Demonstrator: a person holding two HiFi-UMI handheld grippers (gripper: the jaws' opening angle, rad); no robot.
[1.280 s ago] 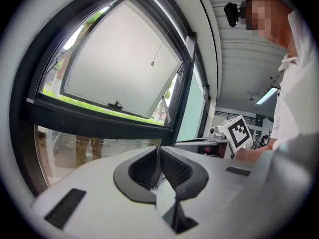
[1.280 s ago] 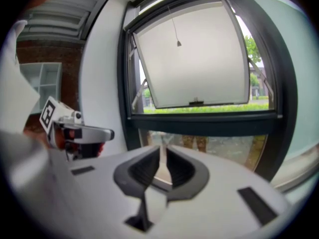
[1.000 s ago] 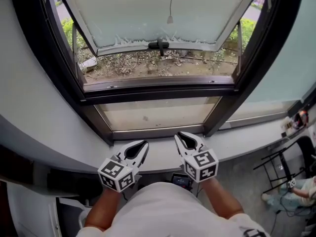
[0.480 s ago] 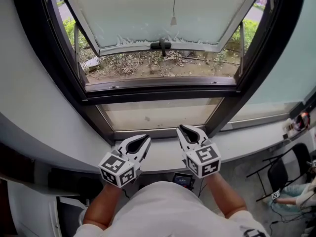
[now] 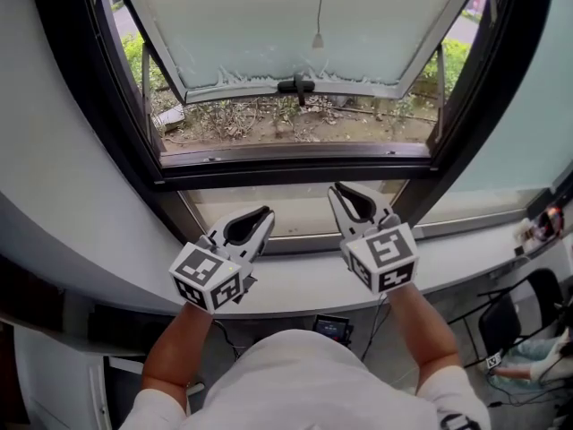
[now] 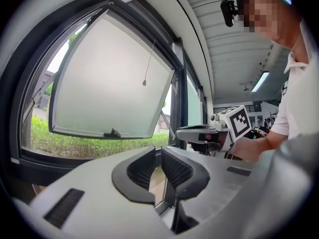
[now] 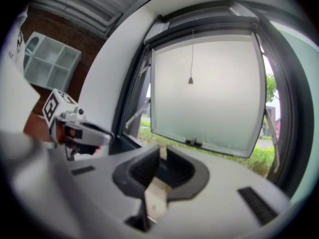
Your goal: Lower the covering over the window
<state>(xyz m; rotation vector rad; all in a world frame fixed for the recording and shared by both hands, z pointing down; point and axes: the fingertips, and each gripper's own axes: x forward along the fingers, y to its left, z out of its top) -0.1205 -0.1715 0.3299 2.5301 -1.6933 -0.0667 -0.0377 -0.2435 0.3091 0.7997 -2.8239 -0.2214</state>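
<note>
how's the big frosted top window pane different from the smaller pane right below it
The large frosted upper window sash is swung outward at its bottom edge; the smaller frosted lower pane sits flush in its dark frame. The upper sash carries a black handle on its lower edge; the lower pane shows none. A thin pull cord hangs before the upper sash only. Both are pale frosted glass in dark frames.

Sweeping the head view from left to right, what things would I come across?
left gripper → window handle → right gripper → black chair
</note>
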